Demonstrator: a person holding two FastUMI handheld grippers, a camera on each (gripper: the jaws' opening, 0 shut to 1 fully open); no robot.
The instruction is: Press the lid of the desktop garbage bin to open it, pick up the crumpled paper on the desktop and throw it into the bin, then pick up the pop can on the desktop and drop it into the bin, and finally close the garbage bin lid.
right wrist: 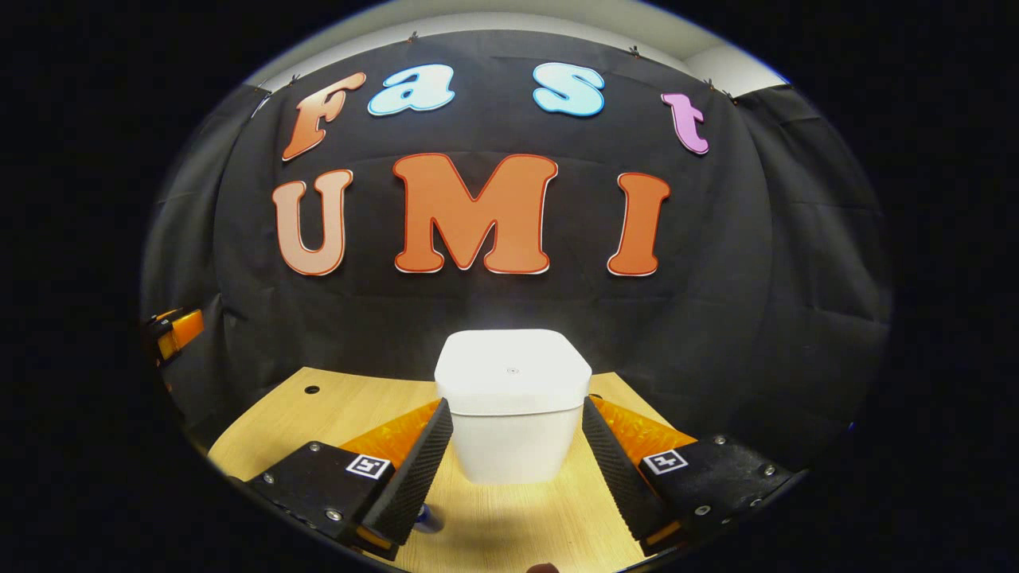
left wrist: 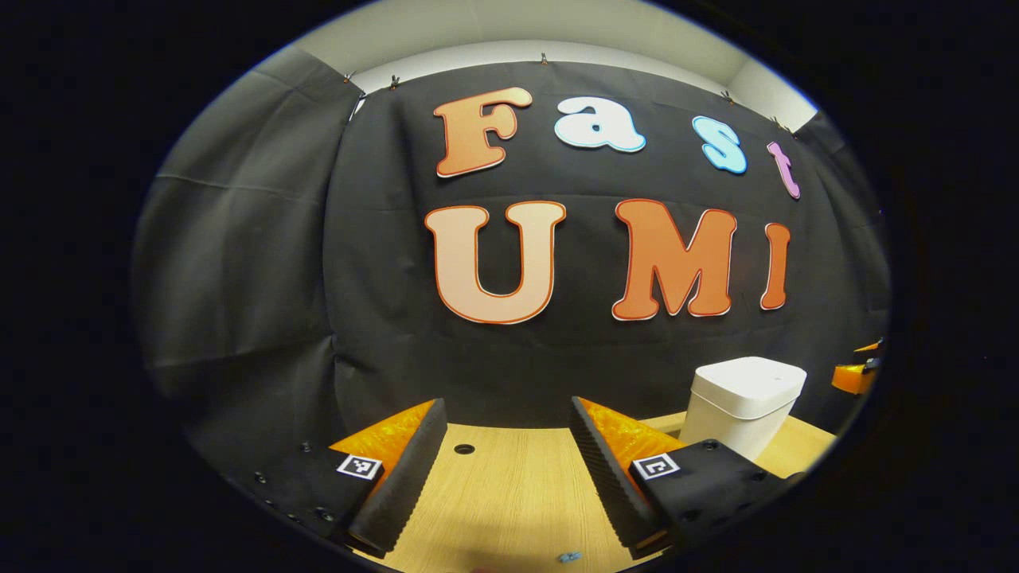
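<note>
One smooth white plastic bin point(right wrist: 512, 406), rounded-square lid shut, sits at twelve o'clock on my grained wooden desktop point(right wrist: 334, 406); my right gripper point(right wrist: 517, 454) and left gripper point(left wrist: 505, 454) both gape, gripping nothing.

Lower edge of right gripper view is cutting off a blue object point(right wrist: 430, 519) beside one finger; identity unclear. Bin point(left wrist: 742, 404) base is hiding behind a finger, lower right of left gripper view.

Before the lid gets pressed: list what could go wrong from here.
1. The bin looks light and stands on smooth wooden desk; an off-centre push on its closed lid may slide or tip it.
2. The right hand-held gripper is open, its fingers either side of the bin, so they could snag its walls.
</note>
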